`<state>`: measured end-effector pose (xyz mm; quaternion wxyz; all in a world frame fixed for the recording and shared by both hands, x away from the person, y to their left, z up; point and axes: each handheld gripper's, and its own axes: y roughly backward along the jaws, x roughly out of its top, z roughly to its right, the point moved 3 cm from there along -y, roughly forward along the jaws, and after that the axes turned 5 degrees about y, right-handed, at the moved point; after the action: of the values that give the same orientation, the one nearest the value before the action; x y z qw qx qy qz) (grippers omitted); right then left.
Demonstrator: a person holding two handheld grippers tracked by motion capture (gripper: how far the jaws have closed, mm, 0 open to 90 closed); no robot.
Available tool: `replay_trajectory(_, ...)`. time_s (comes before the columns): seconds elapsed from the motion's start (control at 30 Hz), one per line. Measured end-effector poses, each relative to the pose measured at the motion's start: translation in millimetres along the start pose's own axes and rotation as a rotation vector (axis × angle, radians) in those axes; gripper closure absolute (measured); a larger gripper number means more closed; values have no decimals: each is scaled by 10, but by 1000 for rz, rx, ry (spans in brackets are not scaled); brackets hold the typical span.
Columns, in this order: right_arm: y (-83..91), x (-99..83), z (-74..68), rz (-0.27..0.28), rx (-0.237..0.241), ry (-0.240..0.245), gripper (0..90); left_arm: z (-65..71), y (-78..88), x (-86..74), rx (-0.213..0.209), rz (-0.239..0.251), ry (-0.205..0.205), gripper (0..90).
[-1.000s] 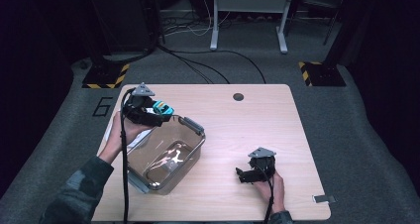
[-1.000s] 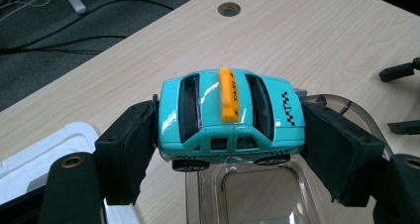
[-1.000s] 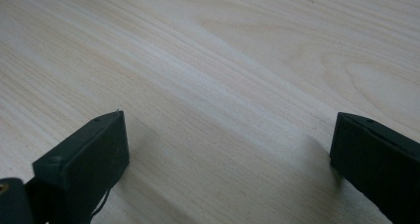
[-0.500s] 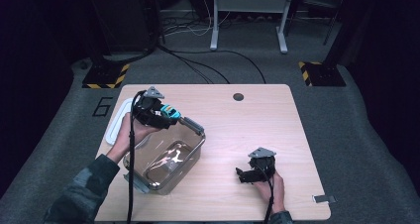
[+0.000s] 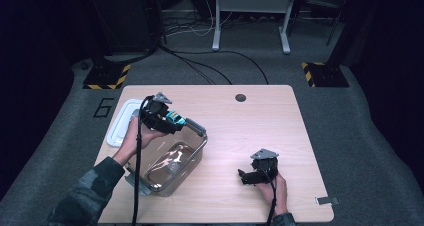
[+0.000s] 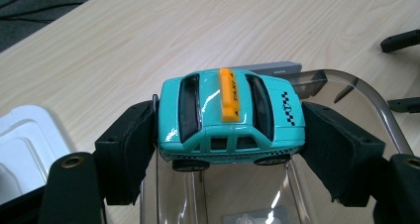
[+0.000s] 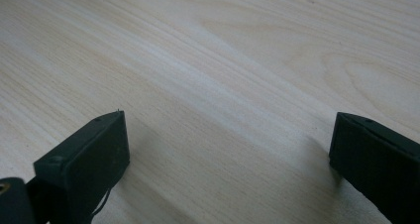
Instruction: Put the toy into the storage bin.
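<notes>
A teal toy taxi with an orange roof sign is clamped end to end between the jaws of my left gripper. In the high view that gripper holds the taxi over the far rim of a clear plastic box with grey latches. Through the left gripper view the box's rim and its inside lie just under the car. My right gripper rests low over the table at the right front, jaws wide apart with only bare wood between them.
A white lid lies flat at the table's left edge, beside the box. The wooden table has a dark round hole near its far edge. A small grey tag sits at the right front corner.
My left gripper has carried the taxi to the right and downward, from beyond the box's left corner to above its far rim. The right gripper has stayed still.
</notes>
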<state>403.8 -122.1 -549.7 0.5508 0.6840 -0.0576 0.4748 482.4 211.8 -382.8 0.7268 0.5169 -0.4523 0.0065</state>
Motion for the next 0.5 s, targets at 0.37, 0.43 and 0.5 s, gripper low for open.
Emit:
replay_trajectory(0.37, 0, 0, -1, 0, 0, 0, 14, 24, -73, -49, 5, -32, 2, 243)
replay_trajectory(0.43, 0, 0, 0, 0, 0, 1, 14, 29, -88, -59, 5, -38, 1, 243)
replay_trajectory(0.5, 0, 0, 0, 0, 0, 0, 14, 32, -100, -69, 6, -48, -1, 243)
